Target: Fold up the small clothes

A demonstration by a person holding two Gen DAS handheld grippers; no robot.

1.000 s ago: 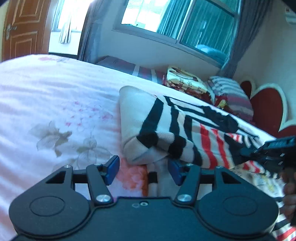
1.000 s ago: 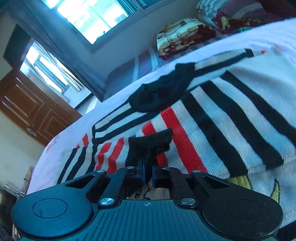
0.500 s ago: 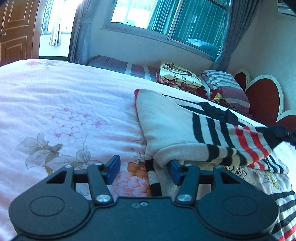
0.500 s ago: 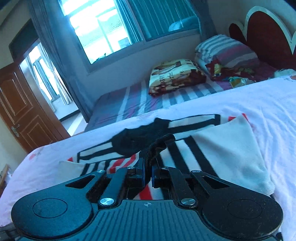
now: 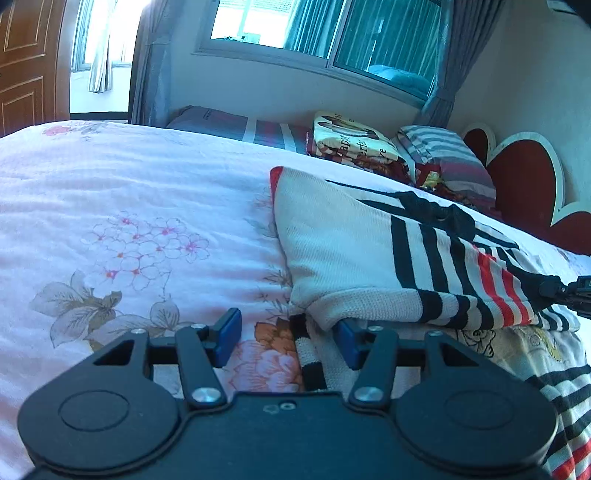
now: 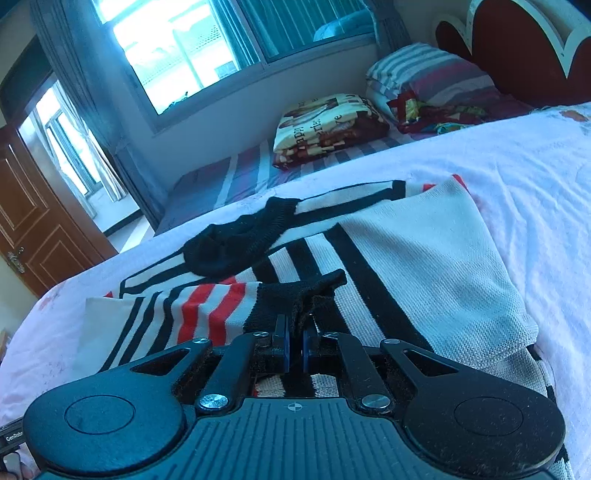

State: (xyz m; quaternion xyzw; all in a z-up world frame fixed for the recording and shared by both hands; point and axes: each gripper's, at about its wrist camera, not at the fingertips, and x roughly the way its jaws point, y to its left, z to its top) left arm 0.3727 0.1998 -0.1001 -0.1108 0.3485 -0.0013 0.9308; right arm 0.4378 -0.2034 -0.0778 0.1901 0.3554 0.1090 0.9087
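A bed covered by a pale pink floral quilt (image 5: 110, 229) fills a sunlit bedroom, with a wide window (image 5: 325, 33) and grey curtains on the far wall, a brown panelled door (image 6: 26, 236) to one side and a red heart-shaped headboard (image 5: 524, 177) at the other. Beyond the quilt, a folded printed blanket (image 6: 325, 125) and a striped pillow (image 6: 424, 74) lie on a striped mattress.

A small knitted sweater (image 5: 369, 258), cream with black and red stripes, lies on the quilt with one sleeve folded across its body. The left gripper (image 5: 286, 339) hovers low at the garment's near edge, its blue-padded jaws spread wide and holding nothing; the right-hand pad sits just under the folded edge of the cream knit, though contact cannot be confirmed, and a striped strip of the garment runs between the fingers. The right gripper (image 6: 295, 347) has its jaws pinched nearly together on the sweater's black ribbed cuff (image 6: 295, 295), which bunches up between the pads above the striped fabric.
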